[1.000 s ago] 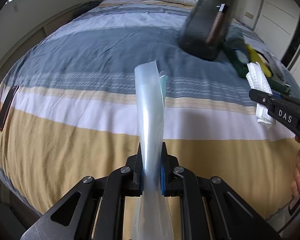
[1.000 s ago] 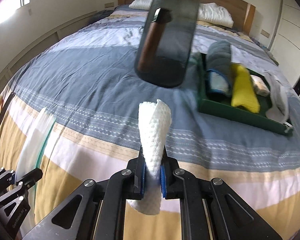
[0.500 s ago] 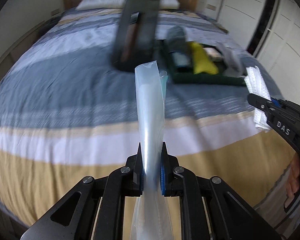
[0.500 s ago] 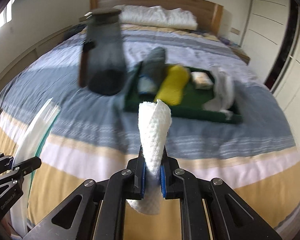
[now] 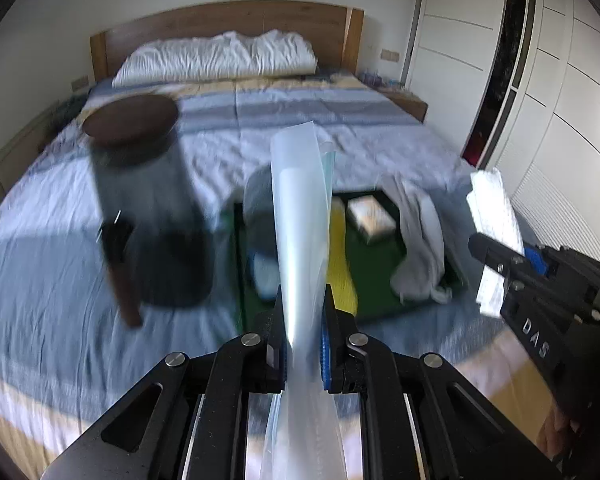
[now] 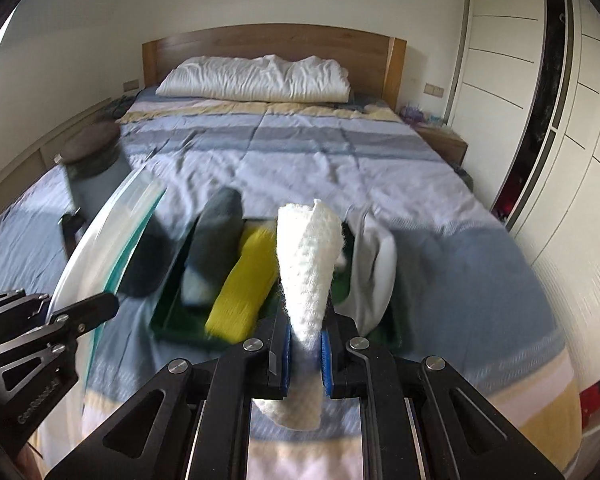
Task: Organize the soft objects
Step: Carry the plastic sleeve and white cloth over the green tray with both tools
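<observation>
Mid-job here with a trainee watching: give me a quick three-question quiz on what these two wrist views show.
1. What does the left gripper clamp?
2. True or false: the right gripper is shut on a white waffle-textured cloth.
3. The folded yellow towel lies: A) on the white pillows B) in the dark green tray C) under the dark lidded jar.

Key: 1. A clear plastic zip bag. 2. True. 3. B.

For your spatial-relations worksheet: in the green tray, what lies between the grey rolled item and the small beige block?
A folded yellow cloth lies between the grey roll and the beige block in the green tray; the left wrist view shows it best.
</observation>
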### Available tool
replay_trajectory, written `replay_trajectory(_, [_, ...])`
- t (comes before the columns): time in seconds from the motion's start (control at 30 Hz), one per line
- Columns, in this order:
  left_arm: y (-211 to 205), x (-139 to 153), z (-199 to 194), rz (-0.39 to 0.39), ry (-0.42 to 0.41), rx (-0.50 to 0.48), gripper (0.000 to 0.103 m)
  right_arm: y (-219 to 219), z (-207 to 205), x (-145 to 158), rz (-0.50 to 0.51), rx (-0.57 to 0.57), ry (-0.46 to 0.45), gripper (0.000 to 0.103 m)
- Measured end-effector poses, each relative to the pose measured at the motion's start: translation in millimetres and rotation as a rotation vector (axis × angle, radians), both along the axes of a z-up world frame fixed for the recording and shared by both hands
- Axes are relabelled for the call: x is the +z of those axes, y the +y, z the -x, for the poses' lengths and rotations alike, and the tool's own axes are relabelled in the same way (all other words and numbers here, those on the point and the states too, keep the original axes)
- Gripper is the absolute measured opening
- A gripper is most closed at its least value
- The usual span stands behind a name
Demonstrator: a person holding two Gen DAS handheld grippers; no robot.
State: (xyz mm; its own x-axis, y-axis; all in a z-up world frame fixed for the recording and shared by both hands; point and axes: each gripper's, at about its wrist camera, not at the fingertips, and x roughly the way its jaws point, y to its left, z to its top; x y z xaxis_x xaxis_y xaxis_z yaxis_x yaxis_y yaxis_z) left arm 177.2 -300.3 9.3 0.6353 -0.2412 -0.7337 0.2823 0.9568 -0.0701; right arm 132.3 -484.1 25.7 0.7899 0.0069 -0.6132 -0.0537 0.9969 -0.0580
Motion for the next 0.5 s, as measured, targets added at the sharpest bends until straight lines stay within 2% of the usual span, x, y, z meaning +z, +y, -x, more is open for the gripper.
replay_trajectory(0.27, [-19,-5,-48,0.003,-0.035,0.019,0.009,-10,-57,-16,0.006,-0.005,-0.014,0.010])
replay_trajectory(0.5, [-29,-23,-59,-0.003,-0.013,0.033,0.009,-19,-101,-40,0.012,-0.005,0.006,0.010])
